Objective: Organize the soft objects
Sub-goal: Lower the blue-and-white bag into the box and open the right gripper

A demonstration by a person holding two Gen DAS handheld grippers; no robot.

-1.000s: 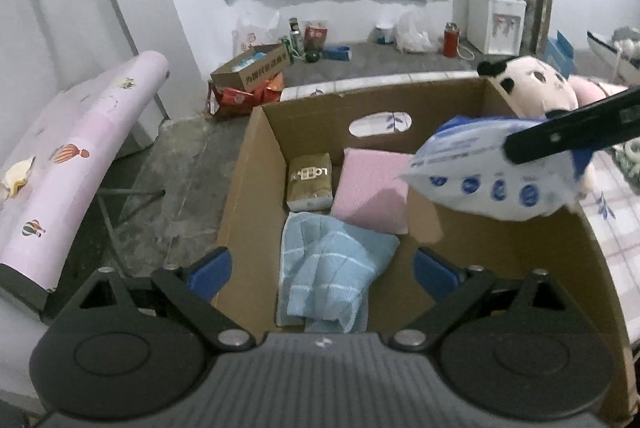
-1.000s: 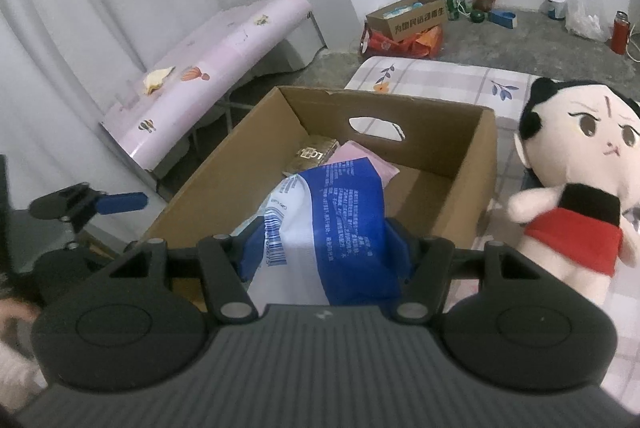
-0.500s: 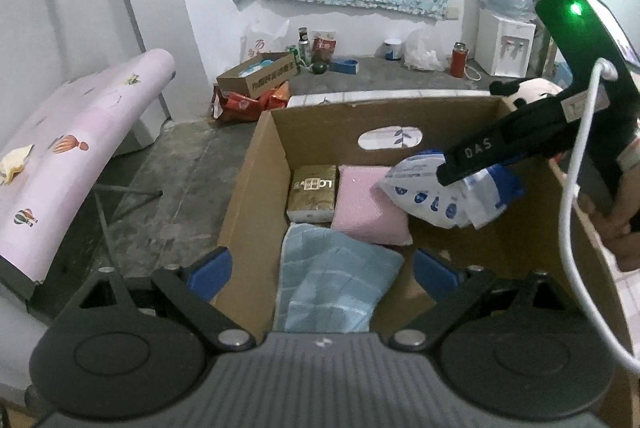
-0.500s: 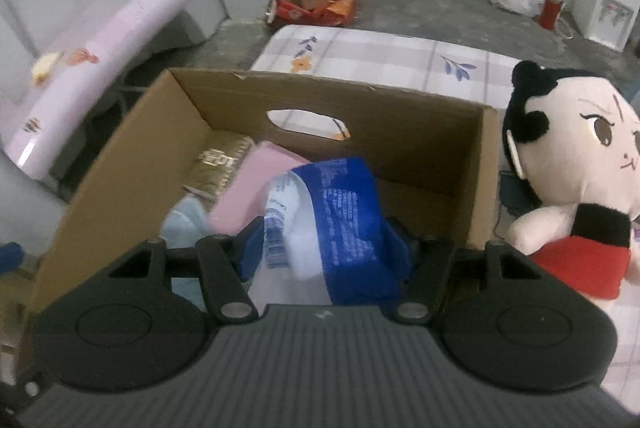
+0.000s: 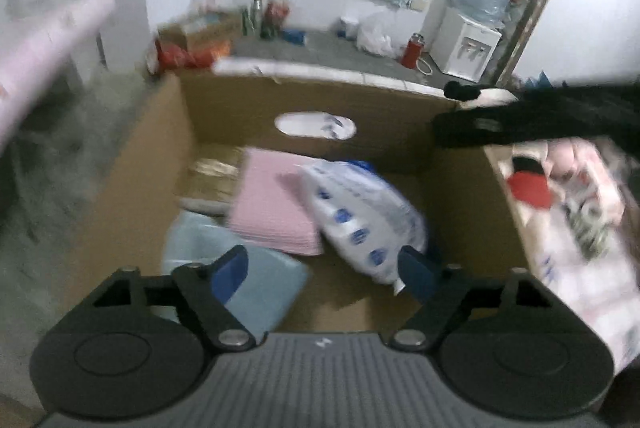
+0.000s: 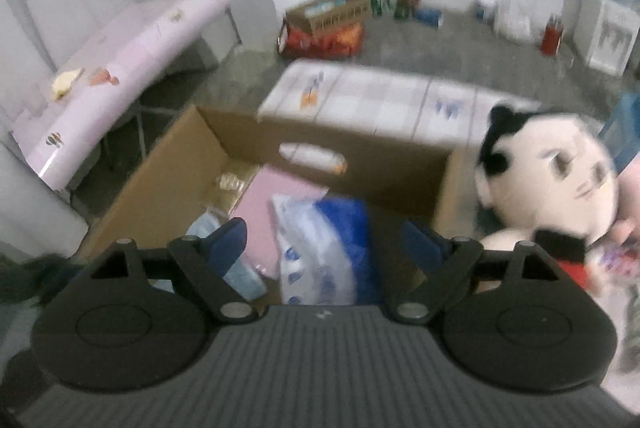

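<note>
Both wrist views are smeared by motion, so almost no print can be read. The cardboard box (image 5: 460, 203) sits open-topped on a checked bedcover (image 6: 384, 103), an oval handle hole (image 5: 315, 124) cut in its far wall. Inside, the blue-and-white plastic pack (image 5: 360, 220) lies on the box floor, leaning against the right edge of a folded pink cloth (image 5: 272, 203); its blue dot marks show, but its lettering is too blurred to make out. A light blue towel (image 5: 256, 280) lies at the near left of the box, and a brown-gold packet (image 5: 216, 175) in the far left corner carries a label that cannot be read. The right gripper (image 6: 326, 248) has just been opening: its blue pads stand spread on either side of the pack (image 6: 324, 248), no longer pressing it. The left gripper (image 5: 322, 268) has just been narrowing its jaws but is spread too, with nothing between its pads; the pack's near end lies close to the right one. In the left wrist view the right gripper's black body reaches in from the right above the box's far right corner. A plush doll (image 6: 548, 179) with black hair and a red top sits just right of the box. Far off on the floor, a small carton (image 6: 332, 13) bears dark characters, illegible here.
</note>
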